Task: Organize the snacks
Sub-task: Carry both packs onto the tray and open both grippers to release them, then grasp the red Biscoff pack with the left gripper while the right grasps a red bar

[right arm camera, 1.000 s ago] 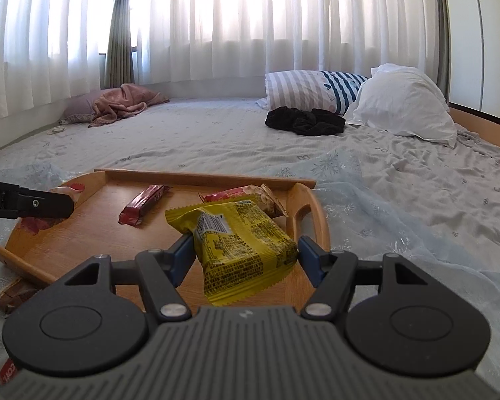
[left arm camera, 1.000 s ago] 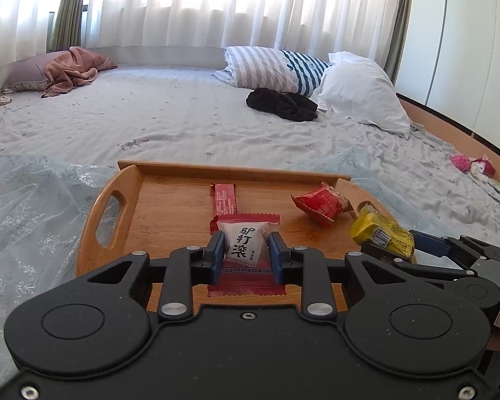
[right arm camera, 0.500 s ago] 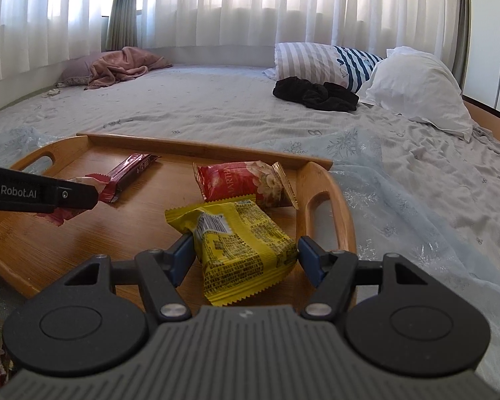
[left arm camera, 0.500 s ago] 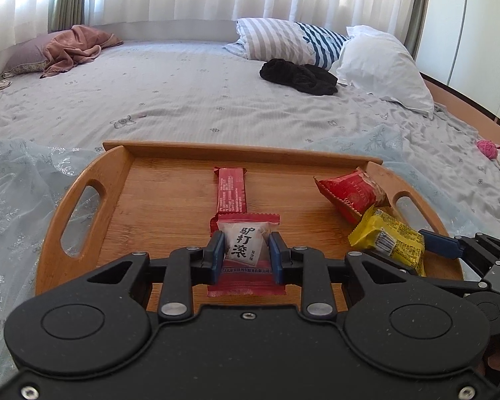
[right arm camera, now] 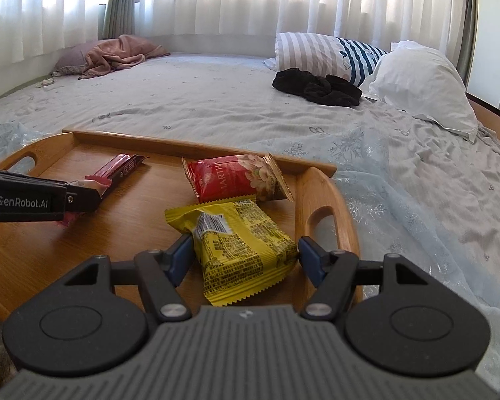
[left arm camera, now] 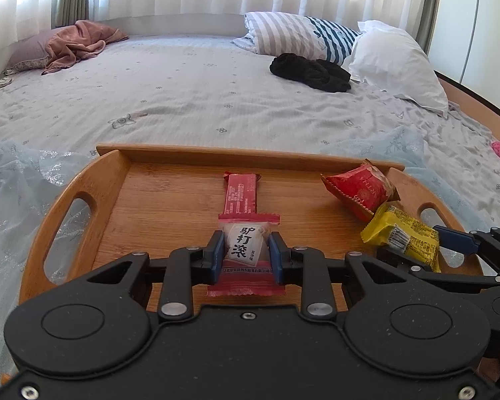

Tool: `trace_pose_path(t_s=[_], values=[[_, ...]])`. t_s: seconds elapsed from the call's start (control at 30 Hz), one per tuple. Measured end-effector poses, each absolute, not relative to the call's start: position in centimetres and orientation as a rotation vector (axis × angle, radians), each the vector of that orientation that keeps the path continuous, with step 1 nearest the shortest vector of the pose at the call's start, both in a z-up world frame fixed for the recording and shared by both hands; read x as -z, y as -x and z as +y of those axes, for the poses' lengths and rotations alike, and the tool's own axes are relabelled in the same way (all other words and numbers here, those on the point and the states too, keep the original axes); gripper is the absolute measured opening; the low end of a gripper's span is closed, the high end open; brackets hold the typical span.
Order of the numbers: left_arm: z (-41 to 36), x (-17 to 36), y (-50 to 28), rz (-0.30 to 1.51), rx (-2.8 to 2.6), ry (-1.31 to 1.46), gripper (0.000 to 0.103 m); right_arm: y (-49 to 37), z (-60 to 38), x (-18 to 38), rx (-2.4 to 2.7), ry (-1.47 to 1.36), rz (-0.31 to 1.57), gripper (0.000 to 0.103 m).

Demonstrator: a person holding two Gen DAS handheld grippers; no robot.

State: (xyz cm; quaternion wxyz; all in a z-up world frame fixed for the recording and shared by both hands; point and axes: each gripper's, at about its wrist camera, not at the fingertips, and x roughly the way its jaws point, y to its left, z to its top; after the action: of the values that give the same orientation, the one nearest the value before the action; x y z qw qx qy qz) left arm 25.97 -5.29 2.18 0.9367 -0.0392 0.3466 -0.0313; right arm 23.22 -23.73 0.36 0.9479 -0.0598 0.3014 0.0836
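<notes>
Left gripper (left arm camera: pixel 245 253): blue pads closed on a small white snack packet (left arm camera: pixel 244 245) with red crimped ends and black characters, gripped across its middle and held over the near edge of the tray, about midway along that edge. Whether the packet touches the tray floor cannot be told.

Right gripper (right arm camera: pixel 243 256): jaws set wide, with a yellow snack packet (right arm camera: pixel 240 250) between the blue pads. The left pad meets the packet's side; the right pad sits at the packet's edge, and a firm press there cannot be confirmed. The packet is over the tray's near right corner, beside the right handle cut-out.

Wooden tray (left arm camera: pixel 170 196): bamboo-coloured, rounded ends with a handle slot in each, a straight raised wall along the far edge. It rests on the bed.

Red bar wrapper (left arm camera: pixel 240 195): long and narrow, lying flat in the middle of the tray floor, running from near the far wall toward the white packet, which overlaps its near end in the left wrist view.

Red nut packet (right arm camera: pixel 236 180): puffed, lying in the tray's far right corner, just beyond the yellow packet and close to the far wall.

Bed (left arm camera: pixel 196 100): grey patterned sheet, with pale blue lace cloth (right arm camera: pixel 400 180) under and around the tray. At the far side lie a striped pillow (left arm camera: pixel 290 33), a white pillow (left arm camera: pixel 393 60), a black garment (left arm camera: pixel 310 73) and a pink blanket (left arm camera: pixel 80 43).
</notes>
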Motion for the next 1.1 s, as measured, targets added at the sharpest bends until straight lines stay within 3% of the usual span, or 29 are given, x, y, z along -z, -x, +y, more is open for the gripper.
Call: trace_pose_path(t_s=[0.3,0.37,0.83,1.1], values=[[-5.6,-2.0,-26.4,0.715,0.054,0.049,0.028,-23.2,-23.4,-0.2,-0.171,0.144,0.612,0.076],[-5.4,-2.0,-26.2,0.721,0.059,0.06,0.028,-23.1,-23.4,-0.2,-0.175,0.137,0.614,0.084],[-4.6,-5.1,-21.0,0.659,0.112,0.029,0.079,-19.2,-23.6,-2.8,-0.211,0.106,0.55,0.094],[-4.4,-6.1,-15.7,0.62,0.153,-0.006,0.088,-14.6,-24.4,-3.4,-0.247,0.054,0.504,0.1]])
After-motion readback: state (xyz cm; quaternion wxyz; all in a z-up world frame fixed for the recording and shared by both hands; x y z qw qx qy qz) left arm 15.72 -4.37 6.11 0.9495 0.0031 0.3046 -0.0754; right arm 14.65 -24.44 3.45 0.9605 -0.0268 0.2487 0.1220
